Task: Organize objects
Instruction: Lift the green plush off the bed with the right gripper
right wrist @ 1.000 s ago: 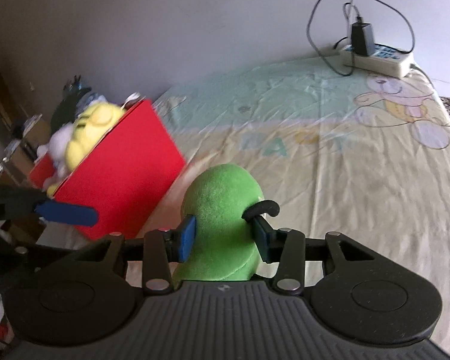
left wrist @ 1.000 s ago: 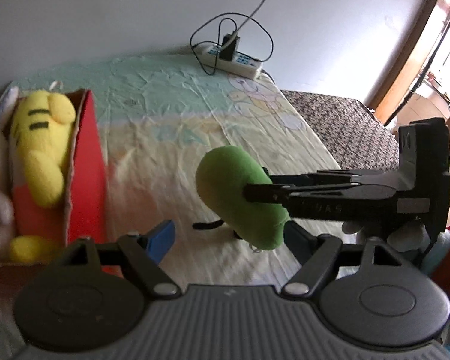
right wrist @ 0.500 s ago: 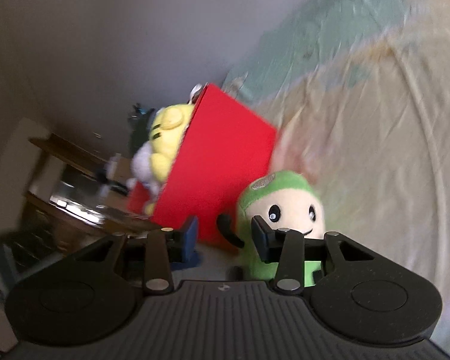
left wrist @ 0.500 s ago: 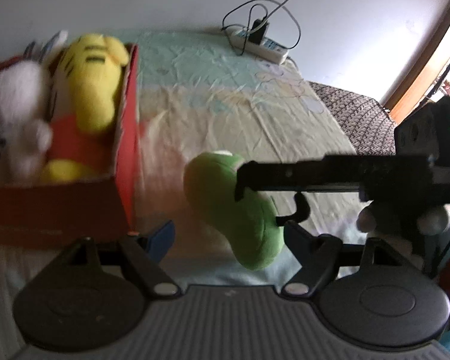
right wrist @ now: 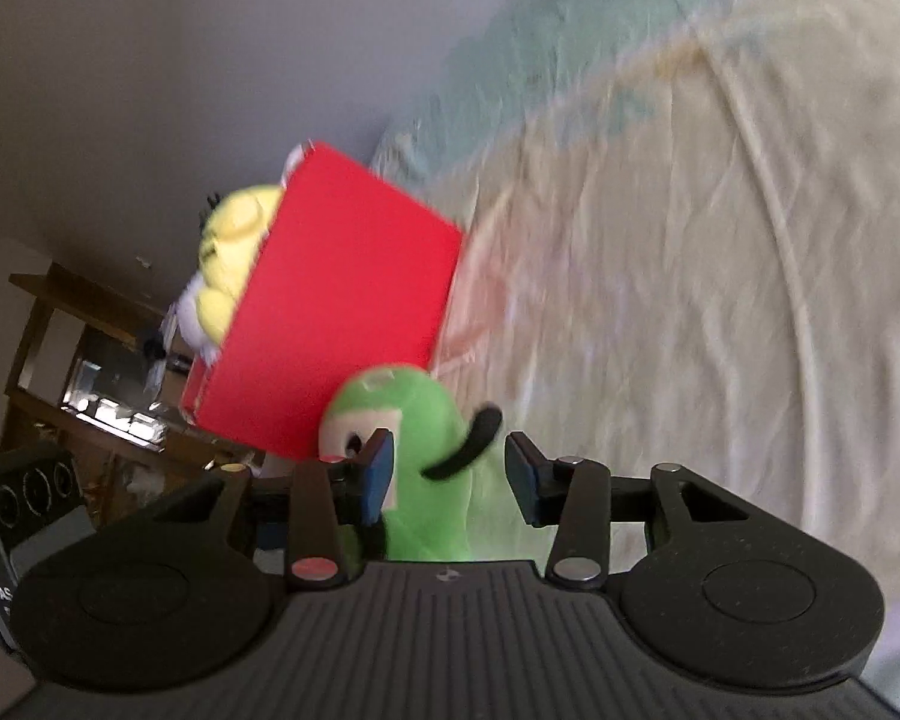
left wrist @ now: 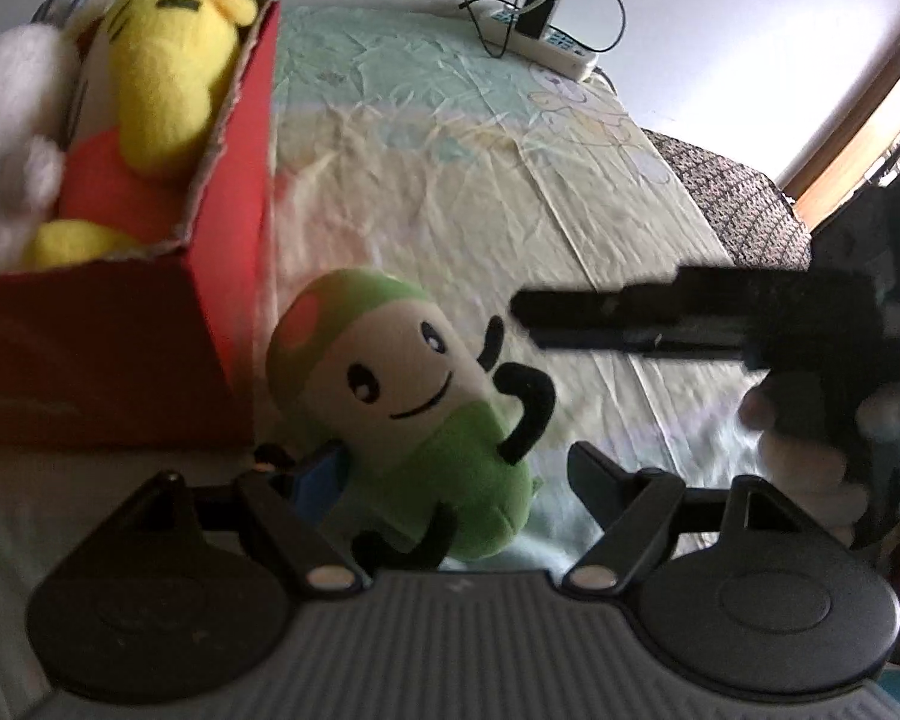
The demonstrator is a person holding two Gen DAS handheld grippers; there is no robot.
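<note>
A green plush (left wrist: 408, 402) with a cream face and black limbs lies face up on the bed sheet (left wrist: 450, 168), right beside the red box (left wrist: 222, 312). My left gripper (left wrist: 450, 474) is open just above it; the plush covers its blue left pad and the right finger stands clear. My right gripper (right wrist: 450, 468) is opening around the green plush (right wrist: 414, 474), with a gap at its right pad. From the left wrist view, the right gripper (left wrist: 534, 318) reaches in from the right near the plush's raised arm. A yellow plush (left wrist: 168, 54) and a white plush (left wrist: 12, 120) fill the box.
A white power strip (left wrist: 540, 42) with a charger and looped cables lies at the bed's far edge by the wall. A dark patterned cover (left wrist: 732, 198) borders the sheet on the right. A hand (left wrist: 810, 450) holds the right gripper. Wooden furniture (right wrist: 60, 360) stands beyond the red box (right wrist: 342, 312).
The green plush came down from mid-air onto the sheet beside the box and now shows its face. The right gripper rolled and its jaws widened. The left gripper sank closer to the plush.
</note>
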